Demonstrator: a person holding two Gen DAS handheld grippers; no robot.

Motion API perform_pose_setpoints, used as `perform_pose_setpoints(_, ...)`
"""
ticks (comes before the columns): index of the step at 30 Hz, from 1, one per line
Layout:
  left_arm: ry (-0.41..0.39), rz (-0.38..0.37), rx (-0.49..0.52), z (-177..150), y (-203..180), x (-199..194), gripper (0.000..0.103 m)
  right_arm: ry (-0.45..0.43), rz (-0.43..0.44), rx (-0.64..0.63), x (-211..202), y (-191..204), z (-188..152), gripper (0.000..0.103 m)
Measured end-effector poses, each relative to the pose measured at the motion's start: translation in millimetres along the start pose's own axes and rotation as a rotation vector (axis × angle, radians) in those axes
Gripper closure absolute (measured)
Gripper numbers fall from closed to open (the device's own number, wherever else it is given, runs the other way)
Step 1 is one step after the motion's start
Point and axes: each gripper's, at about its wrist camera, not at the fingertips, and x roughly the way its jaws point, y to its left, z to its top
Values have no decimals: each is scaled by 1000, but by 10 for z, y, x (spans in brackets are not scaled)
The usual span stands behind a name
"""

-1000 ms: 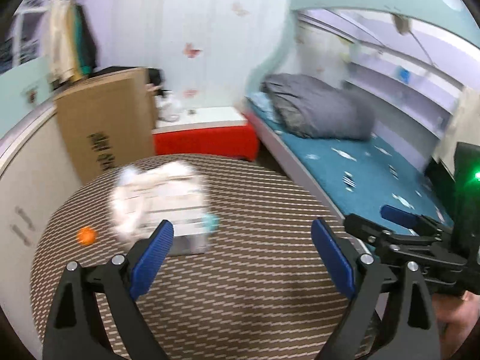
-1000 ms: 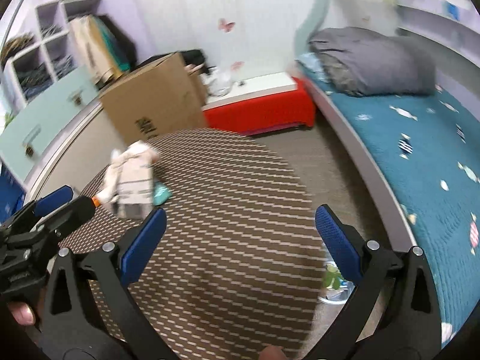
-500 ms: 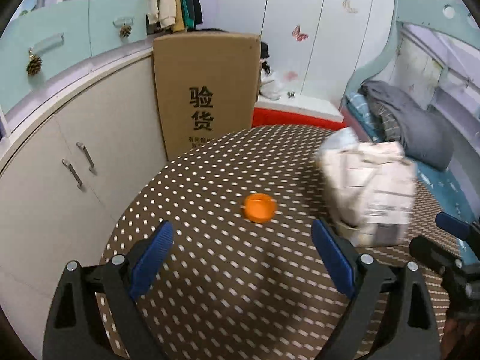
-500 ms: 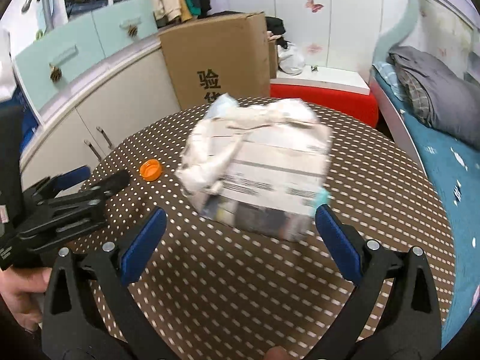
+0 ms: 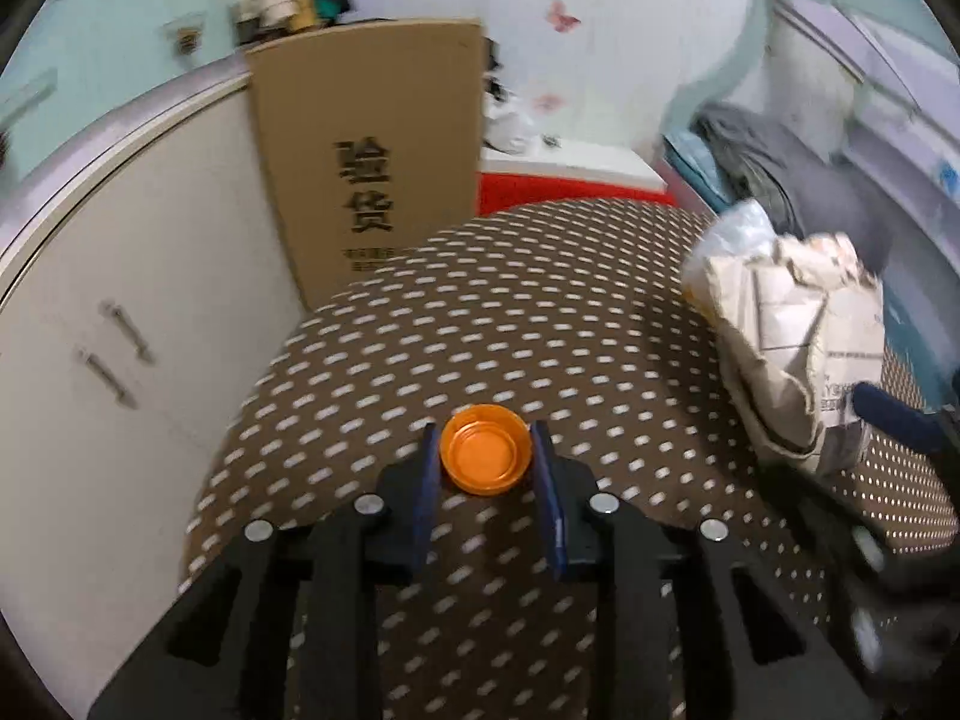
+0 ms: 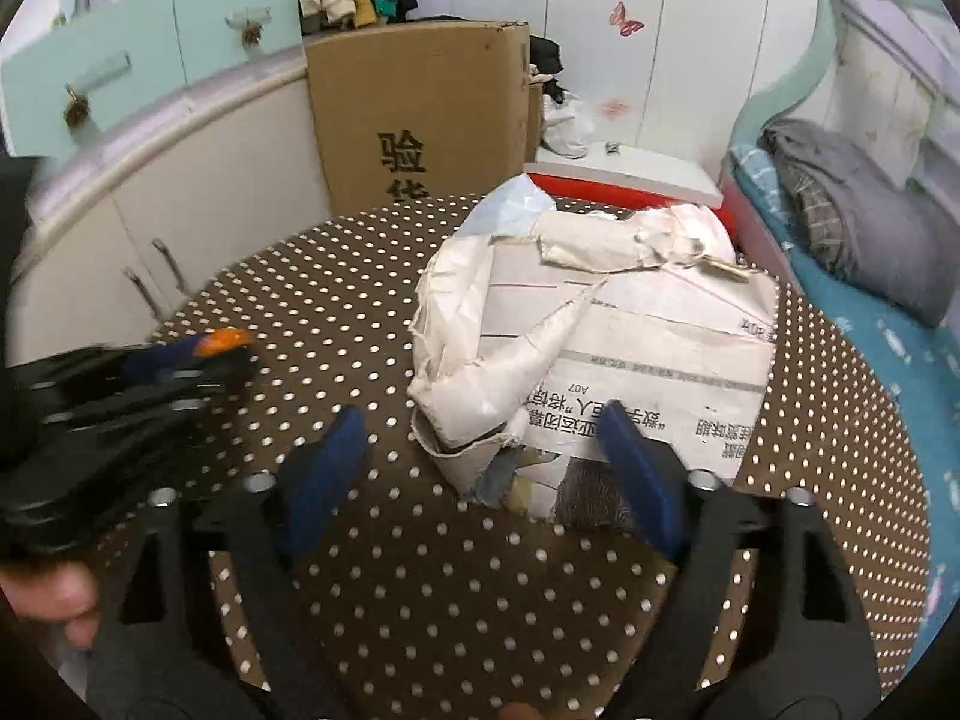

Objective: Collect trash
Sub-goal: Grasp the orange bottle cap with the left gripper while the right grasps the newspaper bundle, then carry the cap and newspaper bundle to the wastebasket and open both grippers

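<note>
1. My left gripper (image 5: 485, 457) is closing — the small round orange plastic cap (image 5: 486, 449) sits right between its jaws on the brown dotted tabletop (image 5: 540, 324); whether the pads press it yet I cannot tell.
2. My right gripper (image 6: 480, 468) is closing too, jaws still apart — the torn crumpled white paper package (image 6: 600, 324) lies just ahead of them, its near edge between the tips.
3. The left gripper (image 6: 120, 396) shows beside my right jaws.

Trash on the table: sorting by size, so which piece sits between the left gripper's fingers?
The orange cap, small and round; the crumpled paper package lies apart.
</note>
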Motion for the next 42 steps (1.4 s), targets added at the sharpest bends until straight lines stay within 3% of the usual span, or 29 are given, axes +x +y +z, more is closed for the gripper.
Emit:
perform_pose_setpoints(2,-11,21,-33,-67,116,-81,74,-1,-53,-18,49,36,11,51)
perform_pose_setpoints(4,-11,12,-75,-148,220,-190,74,10,-52,-30,94,57,14,78)
perform_pose_setpoints(7,-15,6,-94,-252,260,-308,74,10,-19,-5,48,-17,-23,87)
perform_pose_setpoints(13,-41,-27,-85,-341,86,-563,74,-39,171,84,-384,-414,-193,88)
perform_pose_setpoints(17,-73,-73,-78,-346,-156,-764,74,-69,222,132,-737,-728,-263,88)
perform_pose_setpoints(26,-115,-156,-28,-369,-816,-1098,74,-170,225,248,-1442,-1590,-443,88)
perform_pose_setpoints(34,-147,-258,63,-257,-1578,-1309,74,-238,119,406,-1813,-2740,-697,88)
perform_pose_setpoints(38,-142,-301,110,-213,-2022,-1288,74,-214,81,504,-1765,-3341,-934,88)
perform_pose_setpoints(42,-110,-365,170,-226,-2588,-1178,74,-125,59,610,-1437,-3888,-1298,87)
